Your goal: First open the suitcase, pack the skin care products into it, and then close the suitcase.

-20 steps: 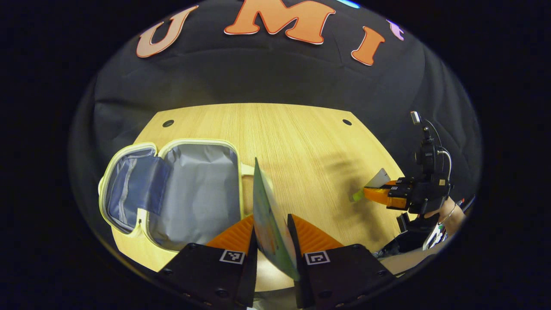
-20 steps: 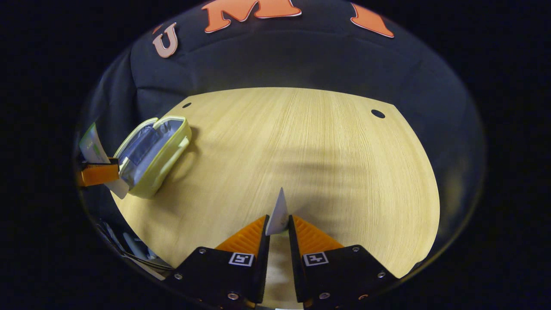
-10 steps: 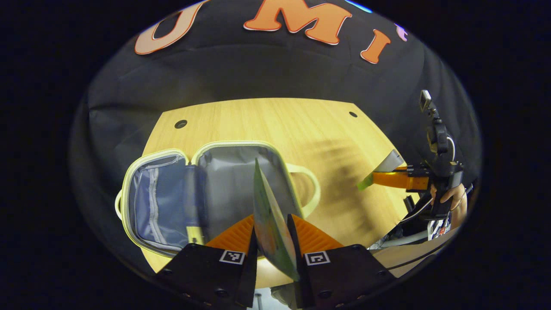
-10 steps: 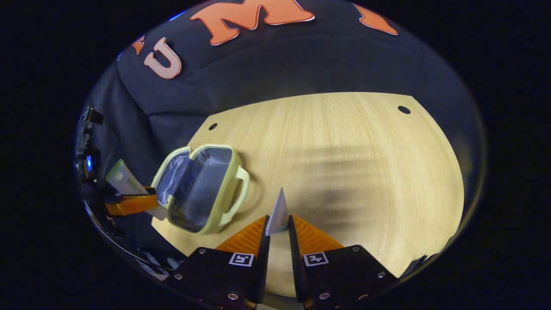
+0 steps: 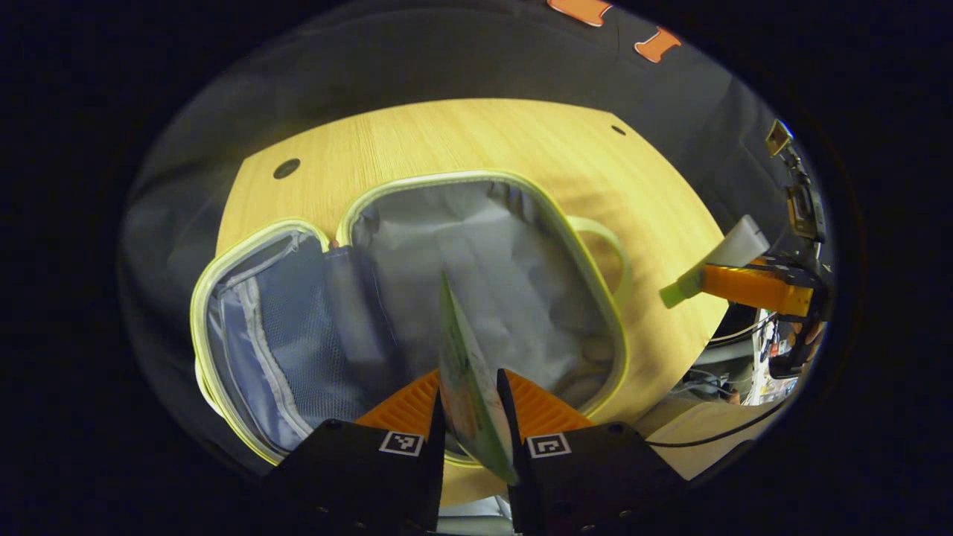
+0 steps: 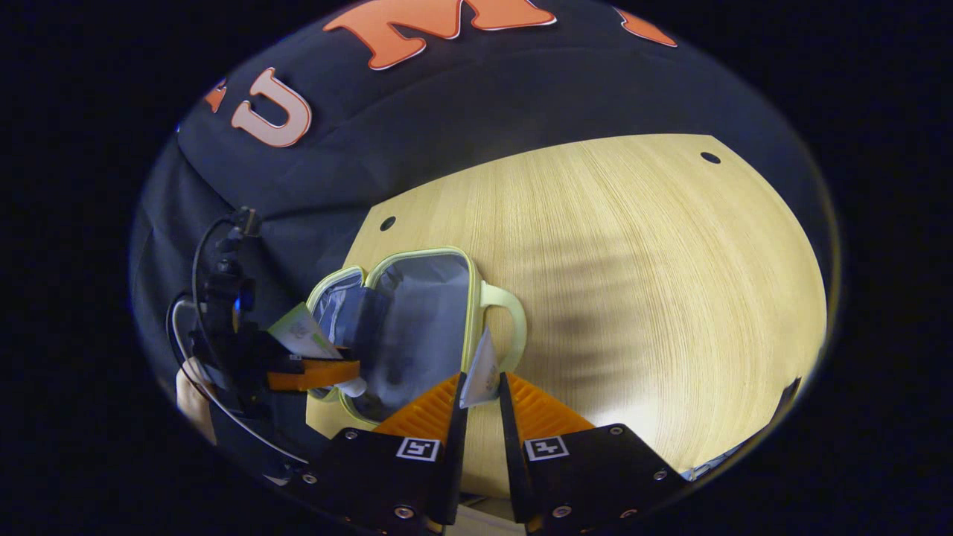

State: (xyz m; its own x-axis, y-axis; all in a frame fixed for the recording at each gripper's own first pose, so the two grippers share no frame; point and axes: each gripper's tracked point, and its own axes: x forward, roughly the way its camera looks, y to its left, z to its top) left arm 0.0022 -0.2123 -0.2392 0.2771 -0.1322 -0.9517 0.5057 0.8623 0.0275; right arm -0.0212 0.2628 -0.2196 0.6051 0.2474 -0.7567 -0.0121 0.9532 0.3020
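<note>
Suitcase: a small pale-green case [image 5: 476,298] lies unzipped and flat on the wooden table [image 5: 461,141], grey lining up.
Left gripper [image 5: 470,402]: clamped on a flat skincare sachet [image 5: 465,372], poised over the open case.
Right gripper [image 6: 476,402]: pinching a white tube with a green cap [image 5: 715,260], just beside the handle.
Handling: both products look light; the sachet is floppy, the tube likely slick, best gripped mid-body.
Room: black cloth booth wall behind the table.

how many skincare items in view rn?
2. A flat green sachet clamped in the left gripper over the open suitcase; a white tube clamped in the right gripper beside it. Suitcase interior partly hidden.
</note>
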